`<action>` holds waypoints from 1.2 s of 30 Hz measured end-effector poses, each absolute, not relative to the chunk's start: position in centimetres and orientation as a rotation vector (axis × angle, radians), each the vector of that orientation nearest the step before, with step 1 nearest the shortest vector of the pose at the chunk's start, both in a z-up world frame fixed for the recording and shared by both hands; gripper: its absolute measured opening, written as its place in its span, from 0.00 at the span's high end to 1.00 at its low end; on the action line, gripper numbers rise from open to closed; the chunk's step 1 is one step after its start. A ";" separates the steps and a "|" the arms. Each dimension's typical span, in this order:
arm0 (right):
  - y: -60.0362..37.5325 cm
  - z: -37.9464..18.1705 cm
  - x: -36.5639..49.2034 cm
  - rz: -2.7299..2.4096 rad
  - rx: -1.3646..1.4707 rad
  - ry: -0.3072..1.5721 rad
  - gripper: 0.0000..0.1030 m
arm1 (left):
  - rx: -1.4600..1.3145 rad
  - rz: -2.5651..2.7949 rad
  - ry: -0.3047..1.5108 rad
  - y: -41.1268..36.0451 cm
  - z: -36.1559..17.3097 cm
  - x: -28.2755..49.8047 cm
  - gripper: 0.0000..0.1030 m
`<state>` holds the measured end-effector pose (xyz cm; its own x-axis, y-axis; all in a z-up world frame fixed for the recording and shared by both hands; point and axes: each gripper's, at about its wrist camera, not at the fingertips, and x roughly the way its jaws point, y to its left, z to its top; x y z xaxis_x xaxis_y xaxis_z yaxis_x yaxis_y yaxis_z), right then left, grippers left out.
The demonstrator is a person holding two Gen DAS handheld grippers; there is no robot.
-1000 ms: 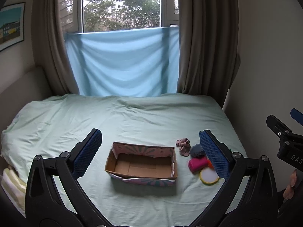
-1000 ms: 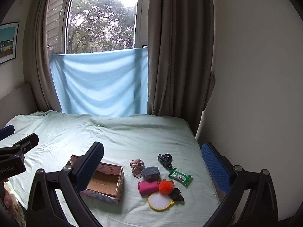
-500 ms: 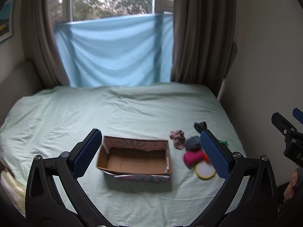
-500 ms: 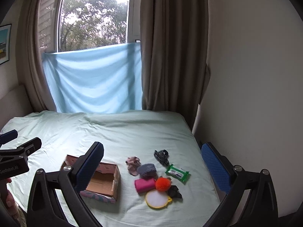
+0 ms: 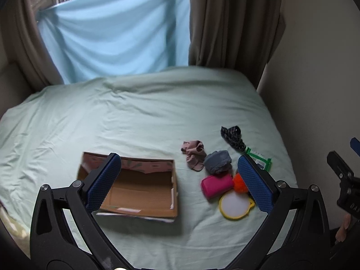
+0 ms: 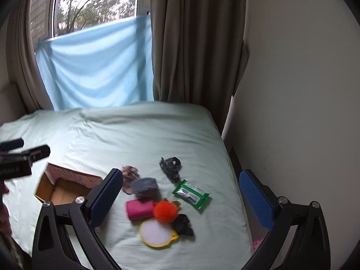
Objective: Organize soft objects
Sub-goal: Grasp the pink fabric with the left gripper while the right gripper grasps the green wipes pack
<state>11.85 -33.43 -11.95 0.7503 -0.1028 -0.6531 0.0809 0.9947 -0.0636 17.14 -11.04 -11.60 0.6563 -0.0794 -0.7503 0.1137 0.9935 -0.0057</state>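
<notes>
An open, empty cardboard box (image 5: 139, 191) (image 6: 58, 189) lies on the pale green bed. Right of it is a cluster: pink cloth (image 5: 194, 153) (image 6: 129, 175), grey cloth (image 5: 218, 162) (image 6: 145, 187), magenta roll (image 5: 216, 185) (image 6: 139, 209), orange pompom (image 5: 239, 183) (image 6: 166, 211), dark patterned cloth (image 5: 232, 136) (image 6: 171, 165), black item (image 6: 182, 225), green wipes pack (image 5: 262, 159) (image 6: 191, 193) and a yellow-rimmed round mirror (image 5: 235, 205) (image 6: 156, 232). My left gripper (image 5: 178, 180) is open and empty, above the box and cluster. My right gripper (image 6: 180, 198) is open and empty over the cluster.
The bed (image 5: 135, 117) ends at a wall on the right and at brown curtains (image 6: 198, 38) with a hanging blue sheet (image 5: 112, 33) at the back. The other gripper shows at the frame edge in each view.
Both grippers have moved forward and tilted down toward the bed; the box and cluster now appear larger and nearer. Nothing on the bed has moved.
</notes>
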 end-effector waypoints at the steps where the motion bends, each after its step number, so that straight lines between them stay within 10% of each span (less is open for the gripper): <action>1: -33.9 -12.8 12.5 -0.097 -0.040 0.724 0.00 | 0.045 -0.108 0.865 -11.9 -12.6 18.3 0.00; 36: -40.4 -44.0 30.7 0.334 -0.248 1.163 0.00 | 0.109 0.006 1.450 -20.5 -45.0 43.4 0.01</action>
<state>30.73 -40.36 -44.00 0.3566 0.1288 -0.9253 -0.3822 0.9239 -0.0187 43.39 -20.54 -44.95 0.1214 0.0704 -0.9901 0.0619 0.9950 0.0784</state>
